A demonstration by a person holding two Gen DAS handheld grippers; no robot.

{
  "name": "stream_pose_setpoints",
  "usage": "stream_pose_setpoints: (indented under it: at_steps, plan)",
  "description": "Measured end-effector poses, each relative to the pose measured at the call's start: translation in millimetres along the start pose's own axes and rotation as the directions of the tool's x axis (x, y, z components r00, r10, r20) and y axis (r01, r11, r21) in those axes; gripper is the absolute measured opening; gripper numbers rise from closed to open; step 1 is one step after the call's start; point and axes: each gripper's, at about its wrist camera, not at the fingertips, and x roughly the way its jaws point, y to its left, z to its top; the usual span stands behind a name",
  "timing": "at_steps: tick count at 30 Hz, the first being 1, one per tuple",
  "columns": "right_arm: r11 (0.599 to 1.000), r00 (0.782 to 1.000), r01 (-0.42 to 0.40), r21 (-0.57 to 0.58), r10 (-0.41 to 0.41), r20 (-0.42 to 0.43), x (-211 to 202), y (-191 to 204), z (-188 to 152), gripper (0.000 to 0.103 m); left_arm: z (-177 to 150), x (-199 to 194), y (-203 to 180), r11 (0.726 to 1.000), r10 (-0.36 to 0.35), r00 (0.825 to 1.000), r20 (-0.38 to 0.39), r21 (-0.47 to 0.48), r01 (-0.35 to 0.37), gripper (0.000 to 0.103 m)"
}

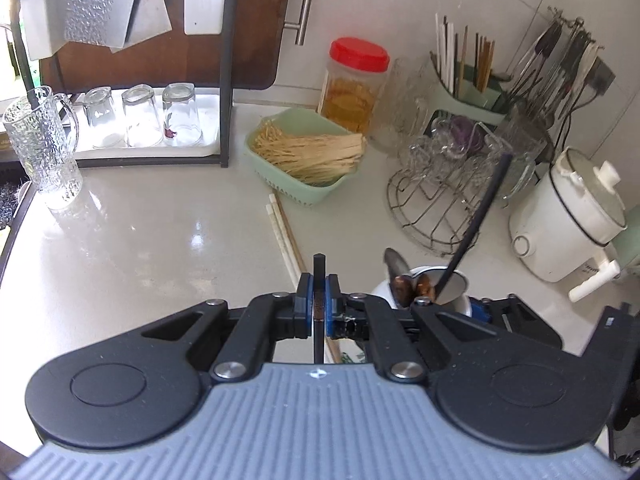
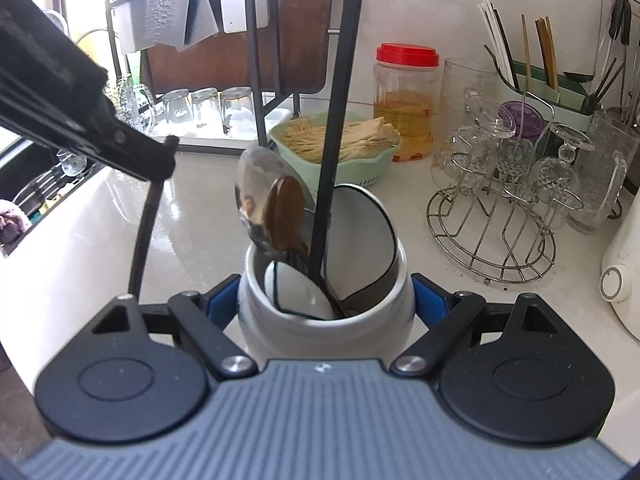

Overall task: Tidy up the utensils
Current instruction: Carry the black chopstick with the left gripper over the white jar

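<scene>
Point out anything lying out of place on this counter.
A few loose chopsticks lie flat on the counter beside the green basket, while the other chopsticks stand upright in the green holder by the wall. Nothing looks spilled or broken.

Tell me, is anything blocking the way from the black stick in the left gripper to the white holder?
Nothing visible does. The left gripper holds the stick beside the holder, whose open mouth has room among the spoons.

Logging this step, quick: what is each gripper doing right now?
Left gripper: shut on a thin dark utensil handle.
Right gripper: shut on the white ceramic utensil holder.
</scene>
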Motion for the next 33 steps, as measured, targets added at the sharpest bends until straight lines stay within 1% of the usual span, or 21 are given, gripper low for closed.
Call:
stream_pose_setpoints:
  at_steps: [3, 4, 8, 15, 22, 28, 33]
  plan:
    - [1.0, 1.0, -0.012, -0.018, 0.011, -0.007, 0, -1, 1, 0.09, 0, -9, -2, 1.0, -0.024, 1.0, 0.013, -0.01, 0.024, 0.006]
    - [1.0, 1.0, -0.015, -0.018, 0.015, -0.009, 0, -1, 2, 0.09, -1, -15, -3, 0.999, -0.045, 0.999, 0.02, -0.016, 0.045, 0.006]
    - [1.0, 1.0, -0.017, -0.015, 0.017, -0.004, 0, -1, 0, 0.09, 0, -37, -9, 0.996, -0.09, 0.994, 0.055, -0.002, 0.09, 0.006]
    - [0.999, 1.0, -0.03, -0.013, 0.03, -0.001, -1, -3, 0, 0.09, 1, -59, -14, 0.993, -0.118, 0.988, 0.099, 0.021, 0.116, 0.006]
    - [0.999, 0.999, -0.032, -0.017, 0.032, 0.003, -1, -3, 0, 0.09, 14, -79, -17, 0.992, -0.12, 0.986, 0.117, 0.04, 0.116, 0.006]
    - [0.999, 0.999, -0.037, -0.026, 0.037, 0.008, -3, -3, -2, 0.09, 28, -89, -20, 0.993, -0.097, 0.987, 0.125, 0.083, 0.087, 0.006]
    - [0.999, 0.999, -0.036, -0.027, 0.036, 0.01, -4, -2, -2, 0.09, 36, -103, -17, 0.994, -0.083, 0.986, 0.145, 0.076, 0.073, 0.006]
